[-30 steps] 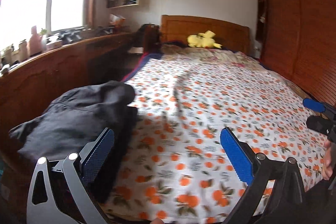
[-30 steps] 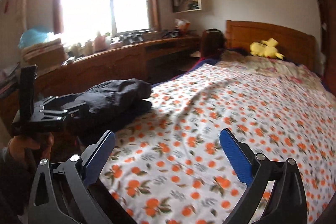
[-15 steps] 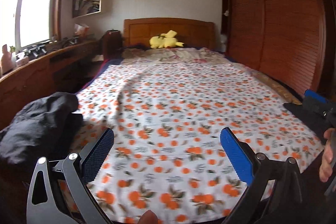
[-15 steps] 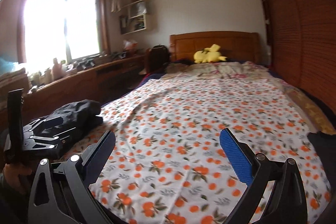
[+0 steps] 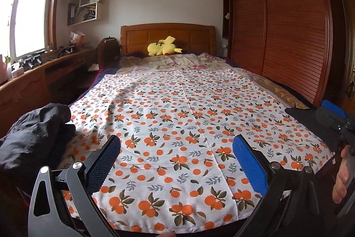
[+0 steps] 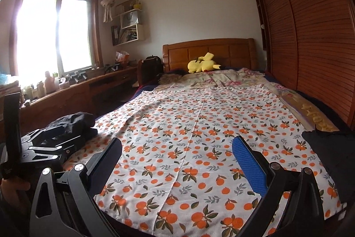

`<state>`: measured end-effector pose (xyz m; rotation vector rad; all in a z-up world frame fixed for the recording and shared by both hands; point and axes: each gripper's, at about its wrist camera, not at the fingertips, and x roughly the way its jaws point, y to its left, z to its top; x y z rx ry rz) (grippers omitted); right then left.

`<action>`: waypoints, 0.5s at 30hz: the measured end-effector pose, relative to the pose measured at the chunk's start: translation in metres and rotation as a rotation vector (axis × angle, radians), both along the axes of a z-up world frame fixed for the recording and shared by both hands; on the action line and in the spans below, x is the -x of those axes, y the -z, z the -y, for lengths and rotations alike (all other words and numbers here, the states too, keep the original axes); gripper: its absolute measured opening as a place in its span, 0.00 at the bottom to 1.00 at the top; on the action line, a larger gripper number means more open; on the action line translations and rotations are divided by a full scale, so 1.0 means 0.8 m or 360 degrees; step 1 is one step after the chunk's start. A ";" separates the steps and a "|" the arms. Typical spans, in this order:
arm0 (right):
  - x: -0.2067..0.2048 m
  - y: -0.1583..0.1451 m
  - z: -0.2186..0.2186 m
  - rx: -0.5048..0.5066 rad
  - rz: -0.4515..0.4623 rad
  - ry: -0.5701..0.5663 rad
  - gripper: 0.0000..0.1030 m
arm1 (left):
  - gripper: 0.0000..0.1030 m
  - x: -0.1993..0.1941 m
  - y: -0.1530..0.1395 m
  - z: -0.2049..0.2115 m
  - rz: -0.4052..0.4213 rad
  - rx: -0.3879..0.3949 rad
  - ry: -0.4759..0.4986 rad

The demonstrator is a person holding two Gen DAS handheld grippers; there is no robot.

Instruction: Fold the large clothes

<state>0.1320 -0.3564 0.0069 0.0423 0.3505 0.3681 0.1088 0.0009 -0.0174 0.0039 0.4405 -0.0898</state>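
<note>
Bed point(image 5: 188, 108) fills both views, covered by a white cloth with an orange-fruit print point(image 6: 199, 137), laid flat and bare in the middle; judged as the folding surface. No fold is visible on any garment, so the task looks to be at its very start: picking up, spreading and folding all remain. Two dark garments in view. Larger one: a black bundle point(image 5: 33, 130) at the near left edge of the bed, crumpled into a rounded heap with creases, no sleeve or hem identifiable; appears soft and thin, likely to sag when lifted. Second: a flat dark garment point(image 6: 328, 148) at the near right edge, only partly in frame, type cannot be told. Left gripper point(image 5: 175, 159) hovers above the near edge of the cloth, jaws spread wide, holding nothing. Right gripper point(image 6: 177, 161) likewise: jaws wide apart, empty, above the near edge. Neither touches a garment.
</note>
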 end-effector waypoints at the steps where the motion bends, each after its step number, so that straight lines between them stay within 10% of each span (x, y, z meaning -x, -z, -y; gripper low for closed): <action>1: 0.000 0.000 0.001 0.0002 0.0000 0.0007 0.93 | 0.98 0.000 0.000 -0.001 0.0001 0.0002 -0.0002; 15: 0.000 0.005 -0.001 0.0021 0.0000 0.0042 0.93 | 0.98 -0.001 0.003 -0.012 0.0000 0.0023 -0.0027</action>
